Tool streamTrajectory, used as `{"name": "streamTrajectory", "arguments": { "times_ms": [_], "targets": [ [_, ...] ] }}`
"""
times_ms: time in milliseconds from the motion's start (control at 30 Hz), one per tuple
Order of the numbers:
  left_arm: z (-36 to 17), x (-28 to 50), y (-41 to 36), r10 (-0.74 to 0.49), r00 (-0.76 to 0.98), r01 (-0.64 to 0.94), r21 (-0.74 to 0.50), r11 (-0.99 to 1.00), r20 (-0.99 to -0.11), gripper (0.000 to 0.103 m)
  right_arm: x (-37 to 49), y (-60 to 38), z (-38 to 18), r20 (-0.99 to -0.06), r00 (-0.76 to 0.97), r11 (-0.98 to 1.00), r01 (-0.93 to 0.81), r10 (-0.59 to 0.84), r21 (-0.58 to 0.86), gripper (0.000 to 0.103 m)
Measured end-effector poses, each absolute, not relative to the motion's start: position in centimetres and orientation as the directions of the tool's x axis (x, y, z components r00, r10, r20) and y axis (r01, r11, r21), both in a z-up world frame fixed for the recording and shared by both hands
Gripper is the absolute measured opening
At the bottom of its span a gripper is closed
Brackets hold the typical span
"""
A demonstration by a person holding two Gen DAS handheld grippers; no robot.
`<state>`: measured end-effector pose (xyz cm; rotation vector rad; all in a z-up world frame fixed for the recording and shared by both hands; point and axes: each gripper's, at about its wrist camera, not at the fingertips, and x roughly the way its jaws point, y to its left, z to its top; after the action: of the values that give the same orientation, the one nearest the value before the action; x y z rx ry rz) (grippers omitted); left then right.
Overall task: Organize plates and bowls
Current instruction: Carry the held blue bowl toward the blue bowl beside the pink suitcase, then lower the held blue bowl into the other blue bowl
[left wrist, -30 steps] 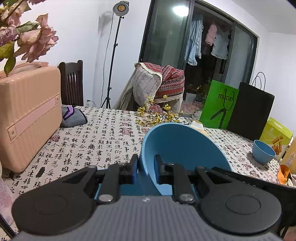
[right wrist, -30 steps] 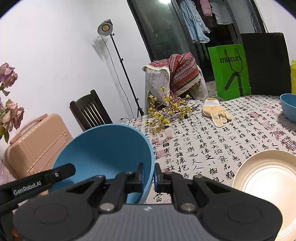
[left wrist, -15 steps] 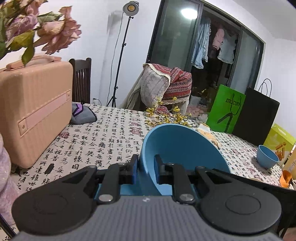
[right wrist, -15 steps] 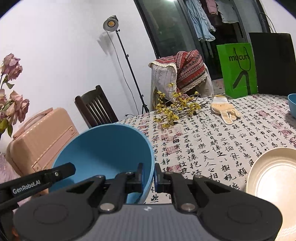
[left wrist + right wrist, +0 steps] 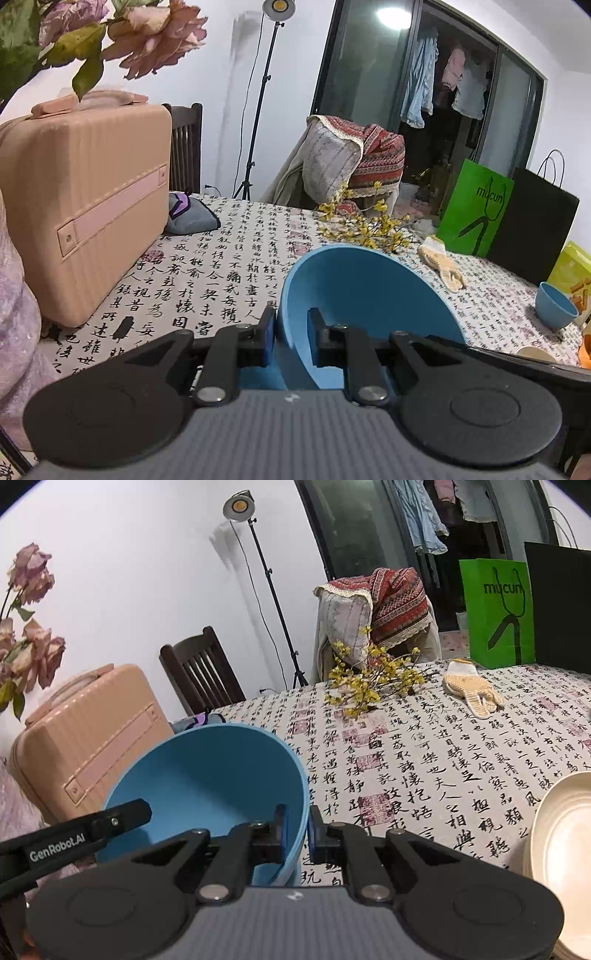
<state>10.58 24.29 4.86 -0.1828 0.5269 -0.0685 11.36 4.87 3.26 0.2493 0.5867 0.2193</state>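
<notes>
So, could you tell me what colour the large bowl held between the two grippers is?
The large bowl is plain blue inside and out, clearest in the right wrist view.

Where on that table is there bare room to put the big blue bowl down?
The widest bare cloth lies mid-table, bordered by the yellow flowers, the glove and the cream plates. A narrower strip runs between the bowl and the suitcase. The far right corner is crowded: small bowl, bags, boxes.
</notes>
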Motion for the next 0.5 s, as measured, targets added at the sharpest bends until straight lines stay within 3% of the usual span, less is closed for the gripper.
{"name": "streamTrajectory", "arguments": {
  "times_ms": [500],
  "targets": [
    [2.1, 11.8, 25.5, -0.064, 0.820, -0.034, -0.160, 0.986, -0.569, 0.018, 12.0, 8.7, 1.9, -0.562, 0.797, 0.975, -0.184, 0.222, 0.124, 0.012]
  ]
}}
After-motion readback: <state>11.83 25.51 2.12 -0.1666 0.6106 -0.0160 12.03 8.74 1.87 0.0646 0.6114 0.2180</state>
